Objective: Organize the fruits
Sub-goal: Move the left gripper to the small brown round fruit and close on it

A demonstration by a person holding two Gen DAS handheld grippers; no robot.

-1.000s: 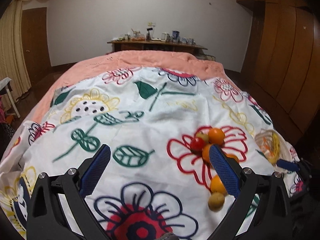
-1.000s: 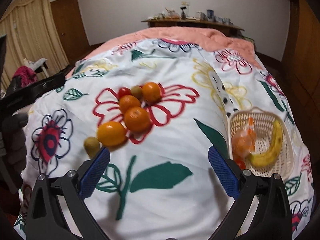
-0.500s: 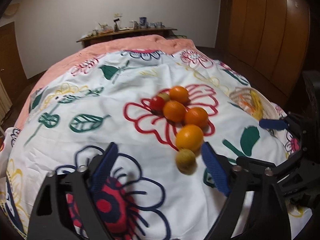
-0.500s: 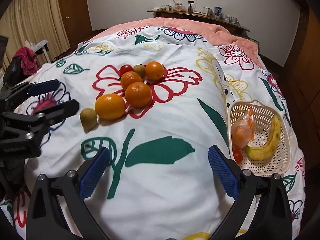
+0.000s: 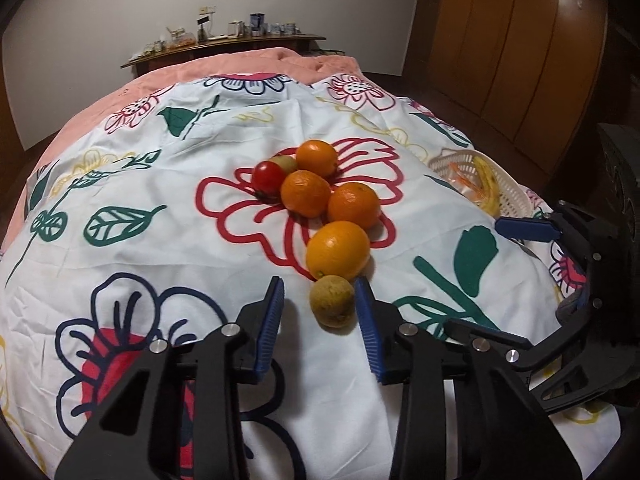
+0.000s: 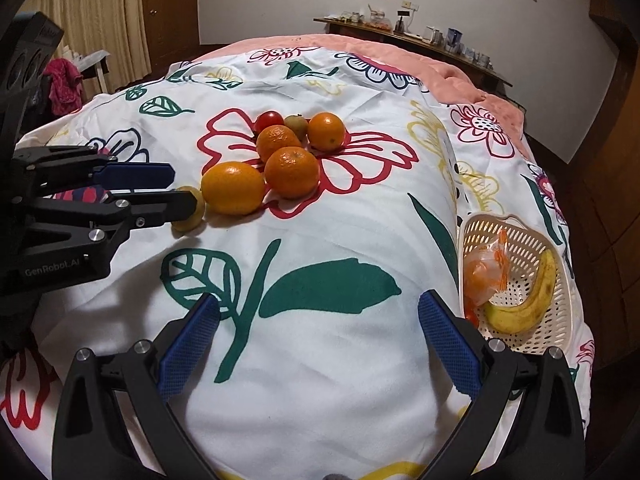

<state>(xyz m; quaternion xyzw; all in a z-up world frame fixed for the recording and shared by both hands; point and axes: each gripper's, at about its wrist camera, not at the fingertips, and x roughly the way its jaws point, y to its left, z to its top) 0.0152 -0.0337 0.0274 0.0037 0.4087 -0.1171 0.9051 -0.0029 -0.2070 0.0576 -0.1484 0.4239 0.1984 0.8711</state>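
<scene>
A flowered quilt point(image 5: 168, 240) covers the bed, with a cluttered shelf point(image 5: 224, 46) by the far wall. The left tongs point(image 5: 320, 300) are closing around a kiwi point(image 5: 332, 306), the right pad perhaps touching it. The right tongs point(image 6: 320, 332) gape empty near the basket point(image 6: 532, 240).

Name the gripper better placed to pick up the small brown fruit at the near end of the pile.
Left. The left gripper has its jaws closing around the brown fruit; the right gripper hangs open over bare bedspread.
</scene>
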